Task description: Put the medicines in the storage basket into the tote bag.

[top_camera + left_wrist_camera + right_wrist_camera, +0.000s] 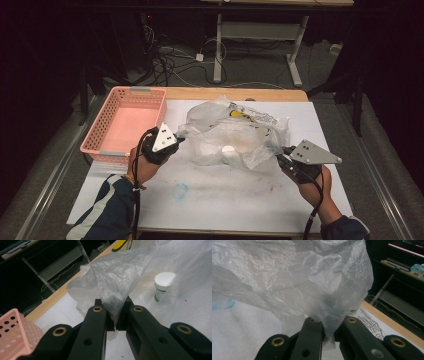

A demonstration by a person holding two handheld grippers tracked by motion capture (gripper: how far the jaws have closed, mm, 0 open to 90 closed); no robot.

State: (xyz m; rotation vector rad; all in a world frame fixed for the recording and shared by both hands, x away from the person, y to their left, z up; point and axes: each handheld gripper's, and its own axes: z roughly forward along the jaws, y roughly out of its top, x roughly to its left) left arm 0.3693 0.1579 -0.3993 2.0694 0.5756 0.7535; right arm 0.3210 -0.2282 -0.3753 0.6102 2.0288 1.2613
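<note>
A crumpled translucent plastic bag [227,135] is stretched across the middle of the white table cover [220,200]. My left gripper [176,140] is shut on the bag's left edge, and the film [117,282] bunches between its black jaws. My right gripper [280,152] is shut on the bag's right edge, with the bag [294,277] draped over its jaws. A small white jar with a green label [163,285] stands inside the bag, its white lid [228,149] showing through the plastic. Printed packaging with a yellow patch [245,115] lies at the bag's far side.
A pink perforated basket [125,122] sits empty at the table's left edge, just beyond my left hand. A faint blue stain [181,190] marks the cover near the front. Past the wooden far edge [235,93] are cables and a desk frame [260,45] on the floor.
</note>
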